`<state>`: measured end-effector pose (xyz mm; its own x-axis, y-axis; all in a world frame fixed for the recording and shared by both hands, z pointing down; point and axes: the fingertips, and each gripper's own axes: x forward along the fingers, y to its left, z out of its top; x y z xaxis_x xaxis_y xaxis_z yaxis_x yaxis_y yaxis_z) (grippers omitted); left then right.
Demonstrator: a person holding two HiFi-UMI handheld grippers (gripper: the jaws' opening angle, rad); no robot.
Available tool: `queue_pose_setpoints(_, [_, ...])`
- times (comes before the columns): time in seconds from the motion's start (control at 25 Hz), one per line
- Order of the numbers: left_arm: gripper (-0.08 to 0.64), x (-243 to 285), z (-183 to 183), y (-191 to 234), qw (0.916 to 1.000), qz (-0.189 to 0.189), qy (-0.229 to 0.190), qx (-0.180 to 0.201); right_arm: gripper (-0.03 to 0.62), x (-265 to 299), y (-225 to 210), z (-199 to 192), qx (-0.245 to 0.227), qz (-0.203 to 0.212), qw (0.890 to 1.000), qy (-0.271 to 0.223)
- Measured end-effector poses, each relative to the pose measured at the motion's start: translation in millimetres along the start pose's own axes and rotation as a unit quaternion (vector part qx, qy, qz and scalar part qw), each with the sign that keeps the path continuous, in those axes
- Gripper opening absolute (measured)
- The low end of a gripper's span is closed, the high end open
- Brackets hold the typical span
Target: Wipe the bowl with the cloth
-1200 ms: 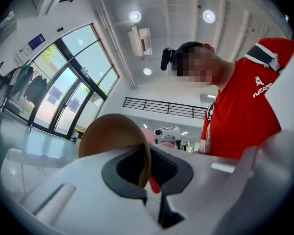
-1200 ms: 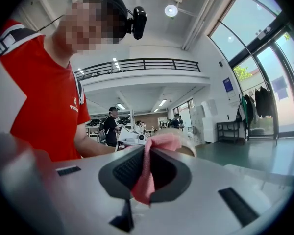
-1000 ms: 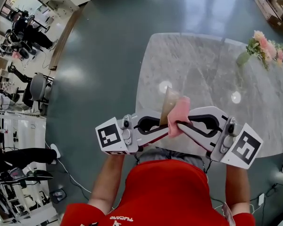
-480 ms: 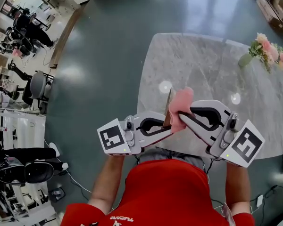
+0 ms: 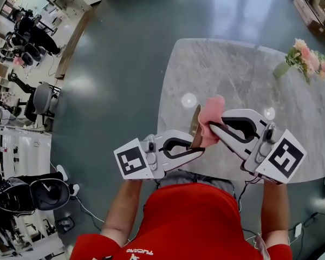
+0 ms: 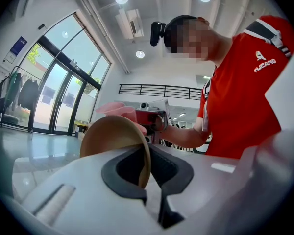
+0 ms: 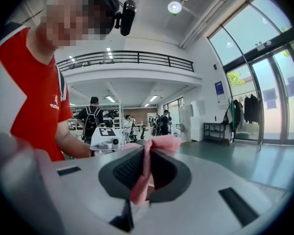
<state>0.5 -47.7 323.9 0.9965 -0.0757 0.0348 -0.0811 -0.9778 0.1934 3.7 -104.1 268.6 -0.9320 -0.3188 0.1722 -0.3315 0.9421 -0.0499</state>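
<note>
Since the earlier frame the right gripper (image 5: pixel 211 128) has lifted toward 1 o'clock in the head view. It carries the pink cloth (image 5: pixel 210 119) higher along the bowl (image 5: pixel 195 124), and the bowl has turned nearly edge-on.

Left gripper (image 5: pixel 199 147): clenched on the bowl. In the left gripper view its pads pinch the tan bowl (image 6: pixel 112 140) at the wall just below the rim. The bowl is upright on edge and clear of the table (image 5: pixel 244 75).

Right gripper: clenched on the cloth. In the right gripper view a pink fold (image 7: pixel 146 173) is trapped between the closed pads, with a bunch standing proud above them.

Contact: in the head view the cloth lies against the bowl at the bowl's 3 o'clock side and overtops its rim. The left gripper view shows the cloth (image 6: pixel 118 108) peeking over the far rim at 12 o'clock.

Position: both items are held in the air over the table's near edge, in front of the person's red shirt (image 5: pixel 192 221).

Surroundings — a vase of pink flowers (image 5: pixel 304 56) stands at the table's 2 o'clock corner, well apart from the work.
</note>
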Motion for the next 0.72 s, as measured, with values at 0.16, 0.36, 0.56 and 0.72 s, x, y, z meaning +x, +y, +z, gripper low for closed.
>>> queue_pose_setpoints(0.16, [0.018,1,-5,-3,0.9998,-0.005,0.017,0.006,0.021,-3,-13,-3,0.005,-0.013,1.0,0.004])
queue_pose_setpoints(0.36, [0.018,2,-3,-4,0.9998,-0.004,0.018,0.008,0.021,-4,1,3,-0.006,0.01,1.0,-0.006])
queue_pose_setpoints(0.56, [0.02,2,-2,-14,0.9992,-0.03,0.023,0.014,0.021,-3,-30,-17,0.021,-0.024,0.999,0.007])
queue_pose_setpoints(0.72, [0.018,3,-6,-13,0.9992,-0.025,0.03,0.008,0.021,-8,-25,-16,0.022,-0.021,1.0,0.004])
